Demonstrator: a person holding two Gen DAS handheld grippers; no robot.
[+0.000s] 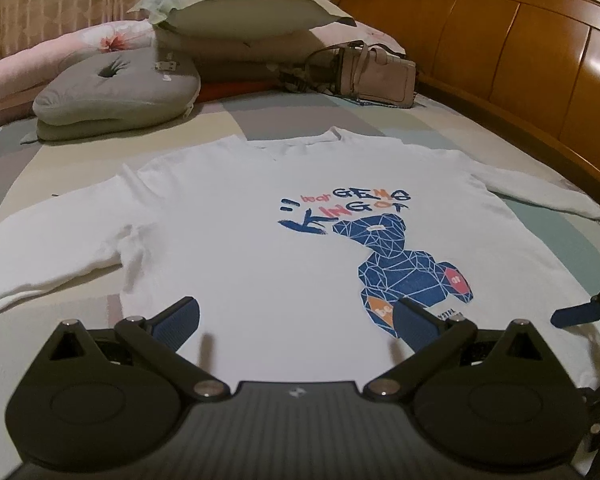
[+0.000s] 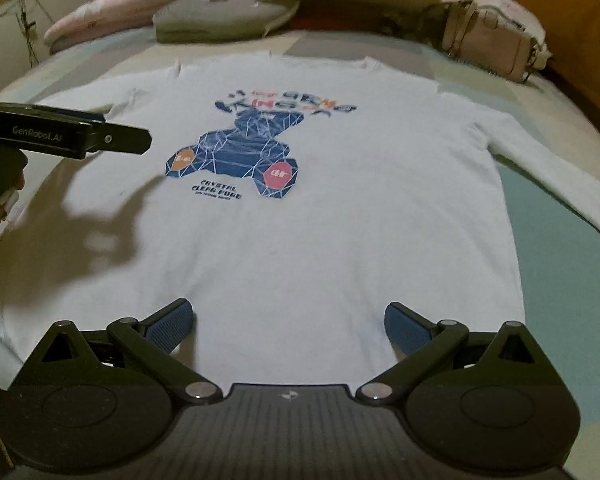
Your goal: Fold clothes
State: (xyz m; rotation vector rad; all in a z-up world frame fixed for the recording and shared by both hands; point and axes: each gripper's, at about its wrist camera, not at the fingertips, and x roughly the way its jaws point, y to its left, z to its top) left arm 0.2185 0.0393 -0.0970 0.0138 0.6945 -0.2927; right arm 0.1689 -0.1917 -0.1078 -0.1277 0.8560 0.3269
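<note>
left sleeve [image 1: 40, 264] cut off at frame edge, pillows [image 2: 220, 4] blurred

Around the white long-sleeved shirt [image 2: 308, 240] I see free bedsheet [image 2: 560, 280] on my right side, wide enough to pass beside the hem. Both sleeves lie spread outward, so the sides near the shoulders are taken. Behind the collar the way is closed: a grey cushion [image 1: 116, 92], stacked pillows [image 1: 236, 12] and a beige handbag [image 1: 376, 76] stand near. The wooden headboard [image 1: 520, 52] limits the far right. My left gripper [image 2: 60, 136] hangs over the shirt's left edge.
</note>
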